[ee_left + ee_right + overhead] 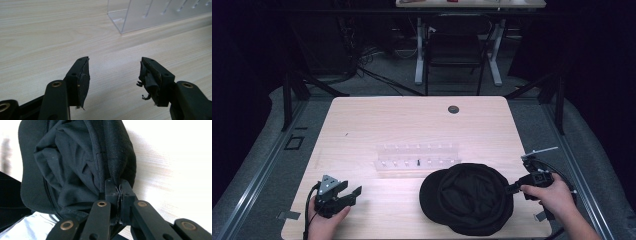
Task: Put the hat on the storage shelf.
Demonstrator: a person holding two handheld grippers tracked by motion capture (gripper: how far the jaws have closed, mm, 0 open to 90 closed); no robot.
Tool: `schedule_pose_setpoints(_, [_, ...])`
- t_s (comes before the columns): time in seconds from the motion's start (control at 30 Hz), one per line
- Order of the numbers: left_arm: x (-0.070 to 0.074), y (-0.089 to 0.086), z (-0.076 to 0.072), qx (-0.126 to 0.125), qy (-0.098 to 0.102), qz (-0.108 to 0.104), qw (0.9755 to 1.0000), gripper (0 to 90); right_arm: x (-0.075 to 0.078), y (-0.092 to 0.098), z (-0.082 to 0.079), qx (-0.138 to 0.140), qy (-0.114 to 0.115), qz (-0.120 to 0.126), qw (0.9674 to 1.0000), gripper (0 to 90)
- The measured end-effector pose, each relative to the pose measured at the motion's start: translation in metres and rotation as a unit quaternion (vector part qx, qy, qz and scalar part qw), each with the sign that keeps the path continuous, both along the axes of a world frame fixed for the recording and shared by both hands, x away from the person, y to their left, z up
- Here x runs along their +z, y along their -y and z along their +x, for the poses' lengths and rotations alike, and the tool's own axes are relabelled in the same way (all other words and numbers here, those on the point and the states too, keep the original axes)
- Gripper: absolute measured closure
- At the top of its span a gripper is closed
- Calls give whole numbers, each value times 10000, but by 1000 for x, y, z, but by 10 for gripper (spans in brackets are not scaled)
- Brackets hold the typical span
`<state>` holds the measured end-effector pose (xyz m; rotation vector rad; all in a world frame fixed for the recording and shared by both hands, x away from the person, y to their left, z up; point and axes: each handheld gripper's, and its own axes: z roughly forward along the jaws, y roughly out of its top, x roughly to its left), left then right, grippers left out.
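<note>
A black cap (pixel 467 197) lies upside down on the wooden table (pixel 412 125), near the front right. My right gripper (pixel 513 188) is at the cap's right edge, and in the right gripper view its jaws are shut on the rim of the black cap (pixel 82 162), with fabric pinched between the pads of the gripper (pixel 119 190). My left gripper (pixel 352 192) rests low at the front left, held by a hand. In the left gripper view this gripper (pixel 113 77) stands open over bare wood with nothing between its fingers.
A clear plastic rack (pixel 418 157) with small pegs lies across the middle of the table, behind the cap; its corner (pixel 140 17) is ahead of the left gripper. A dark round hole (pixel 453 109) sits near the far edge. A chair and desk stand beyond.
</note>
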<state>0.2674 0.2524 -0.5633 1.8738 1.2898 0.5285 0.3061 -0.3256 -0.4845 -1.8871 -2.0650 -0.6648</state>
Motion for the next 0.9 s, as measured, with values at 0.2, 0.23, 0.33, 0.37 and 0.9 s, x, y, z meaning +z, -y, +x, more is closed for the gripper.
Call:
schedule_pose_setpoints(0.2, [0,0,0,7,-3,-4,10000,412,5,2,0,-3,76,163,9998,880])
schedule_pose_setpoints(0.23, [0,0,0,8,-4,-5,10000,411,7,1,-1,-113,53,154,9998,881])
schedule_pose_setpoints(0.33, [0,0,0,17,-7,10,10000,411,8,1,-1,-42,37,240,9997,881])
schedule_pose_setpoints(0.37, [0,0,0,14,-7,12,10000,411,10,1,-1,30,10,218,9998,882])
schedule_pose_setpoints(0.9, [0,0,0,10,-5,7,10000,412,38,-6,-2,-76,142,1057,9943,885])
